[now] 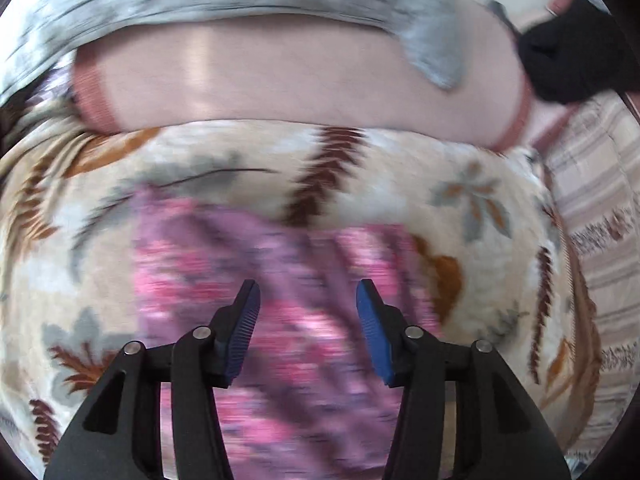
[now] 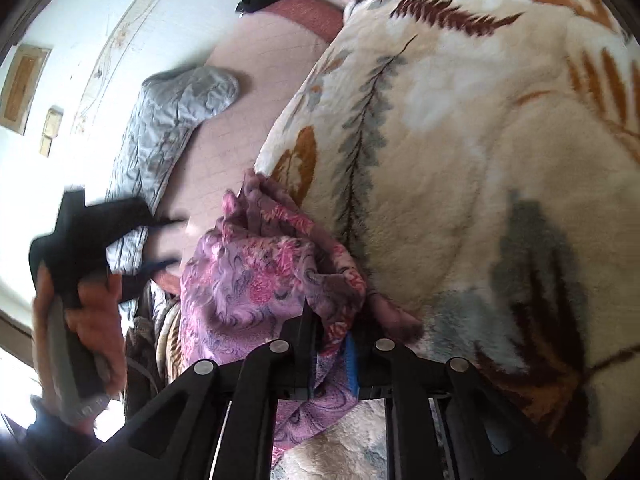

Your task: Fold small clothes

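Here the pink-and-purple floral garment point(image 2: 264, 276) lies bunched on the cream leaf-patterned fleece blanket point(image 2: 460, 168); the right gripper point(image 2: 334, 350) pinches its edge to anchor a fold, while the left gripper point(image 1: 308, 320) hovers half-open, empty.

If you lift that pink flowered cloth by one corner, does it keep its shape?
Probably not. The pink flowered cloth already lies in soft folds and bunches where the right gripper pinches it, so it likely droops. It looks thin, so probably light.

Soft daylight; left view motion-blurred, fisheye edges bent, dark.
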`<state>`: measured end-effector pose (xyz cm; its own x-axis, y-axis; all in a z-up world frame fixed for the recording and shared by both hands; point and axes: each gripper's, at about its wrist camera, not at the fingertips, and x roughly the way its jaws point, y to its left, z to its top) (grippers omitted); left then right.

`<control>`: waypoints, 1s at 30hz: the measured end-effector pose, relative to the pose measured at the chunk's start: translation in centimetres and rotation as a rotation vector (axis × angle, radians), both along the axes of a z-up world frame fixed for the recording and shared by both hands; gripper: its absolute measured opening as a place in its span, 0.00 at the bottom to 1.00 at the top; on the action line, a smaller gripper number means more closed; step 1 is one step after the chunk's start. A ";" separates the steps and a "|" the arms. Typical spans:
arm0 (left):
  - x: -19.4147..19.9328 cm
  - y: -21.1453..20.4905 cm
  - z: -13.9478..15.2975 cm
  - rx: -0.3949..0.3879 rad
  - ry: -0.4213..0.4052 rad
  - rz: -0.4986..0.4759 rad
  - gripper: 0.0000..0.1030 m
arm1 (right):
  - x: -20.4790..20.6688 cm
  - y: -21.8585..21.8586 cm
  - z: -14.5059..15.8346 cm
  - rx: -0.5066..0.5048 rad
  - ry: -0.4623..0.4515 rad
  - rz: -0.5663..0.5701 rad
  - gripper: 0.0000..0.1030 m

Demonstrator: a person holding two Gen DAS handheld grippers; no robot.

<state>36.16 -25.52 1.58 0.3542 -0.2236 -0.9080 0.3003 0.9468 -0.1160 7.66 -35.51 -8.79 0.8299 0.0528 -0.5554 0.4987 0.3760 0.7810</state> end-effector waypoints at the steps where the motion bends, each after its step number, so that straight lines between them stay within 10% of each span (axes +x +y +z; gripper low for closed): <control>1: 0.3 1.9 -0.3 -0.003 0.008 0.031 0.47 | -0.7 0.1 0.5 -0.008 -0.014 -0.022 0.15; 8: -0.7 11.7 -3.2 -0.147 0.107 0.155 0.47 | -3.9 0.5 8.2 -0.278 -0.224 -0.140 0.21; 10: -1.2 12.8 -3.9 -0.180 0.136 0.143 0.47 | -0.6 -0.4 10.0 -0.354 -0.232 -0.053 0.40; 15: -2.0 14.1 -4.3 -0.270 0.154 0.123 0.47 | 14.4 -2.0 8.0 -0.264 -0.075 0.384 0.40; 20: -1.7 14.4 -4.6 -0.304 0.162 0.098 0.47 | 21.6 -1.5 3.8 -0.270 0.137 0.468 0.41; 23: -1.2 14.1 -4.5 -0.312 0.151 0.076 0.47 | 22.5 -1.0 3.6 -0.262 0.070 0.560 0.05; 27: -0.5 13.0 -5.2 -0.286 0.122 0.067 0.51 | 21.6 -1.9 5.6 -0.351 -0.014 0.488 0.03; 30: -0.2 11.9 -6.9 -0.266 0.147 0.088 0.55 | 23.1 -2.7 3.0 -0.338 0.131 0.469 0.04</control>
